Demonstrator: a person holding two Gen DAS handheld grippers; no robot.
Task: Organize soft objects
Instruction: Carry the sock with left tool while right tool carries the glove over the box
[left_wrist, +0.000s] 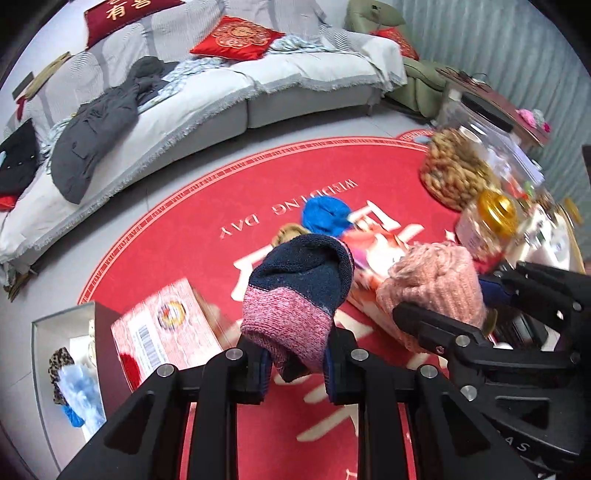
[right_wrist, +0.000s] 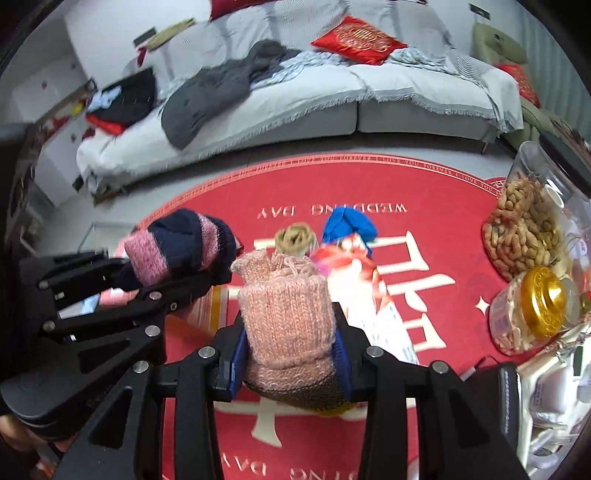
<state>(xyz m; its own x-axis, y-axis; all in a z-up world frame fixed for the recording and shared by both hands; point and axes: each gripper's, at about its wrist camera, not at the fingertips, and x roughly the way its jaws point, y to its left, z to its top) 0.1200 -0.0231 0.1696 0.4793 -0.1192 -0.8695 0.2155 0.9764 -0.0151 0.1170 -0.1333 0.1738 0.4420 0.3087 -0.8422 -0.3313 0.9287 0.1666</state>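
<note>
Above a round red rug (left_wrist: 177, 236) before a grey sofa (left_wrist: 207, 96), the left gripper (left_wrist: 297, 363) clamps one navy-pink sock roll (left_wrist: 295, 291), the right gripper (right_wrist: 291, 354) one pink roll (right_wrist: 286, 317); beyond both jaws, two rolls, tan (right_wrist: 295, 238) and blue (right_wrist: 349, 225).

Navy-and-pink knit sock roll (left_wrist: 295, 291), bundled, raised above the red rug, clamped at its pink end. At its 3 o'clock, pink knit roll (right_wrist: 286, 317), likewise raised. Blue roll (right_wrist: 349, 225) and tan roll (right_wrist: 293, 238) lie on the rug at 12 o'clock.

left gripper (left_wrist: 295, 363): your black frame, silver screw heads
right gripper (right_wrist: 291, 354): same black
fingers (right_wrist: 238, 356): blue pads
</note>
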